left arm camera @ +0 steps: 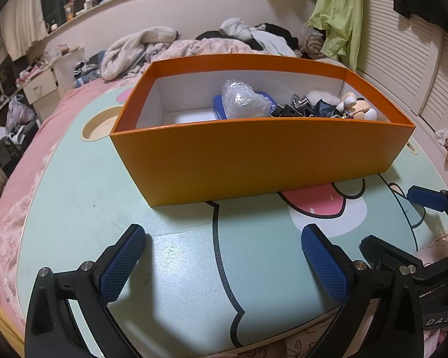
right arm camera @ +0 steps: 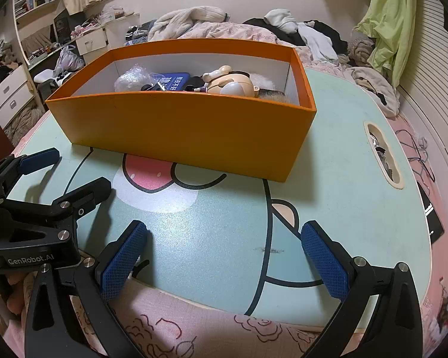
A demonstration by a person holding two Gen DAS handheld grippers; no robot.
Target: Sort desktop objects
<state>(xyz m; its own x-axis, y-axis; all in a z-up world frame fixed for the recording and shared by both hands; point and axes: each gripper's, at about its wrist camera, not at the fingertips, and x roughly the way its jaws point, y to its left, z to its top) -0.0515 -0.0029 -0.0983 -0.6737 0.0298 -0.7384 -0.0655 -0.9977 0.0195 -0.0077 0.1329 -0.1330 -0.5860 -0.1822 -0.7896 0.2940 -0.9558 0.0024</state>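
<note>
Orange box (left arm camera: 254,161) on the table (left arm camera: 179,268) already holds the small objects (left arm camera: 313,106). Both left gripper (left arm camera: 224,265) and right gripper (right arm camera: 224,265) hover spread and empty; I judge they should pull away gently.

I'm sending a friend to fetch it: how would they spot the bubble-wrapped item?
Find the orange box on the cartoon tabletop. Inside, near the middle, the bubble-wrapped bundle rests on a blue case; it alone is clear and crinkly.

Green shirt (left arm camera: 337,9), rumpled clothes (right arm camera: 194,18)
</note>
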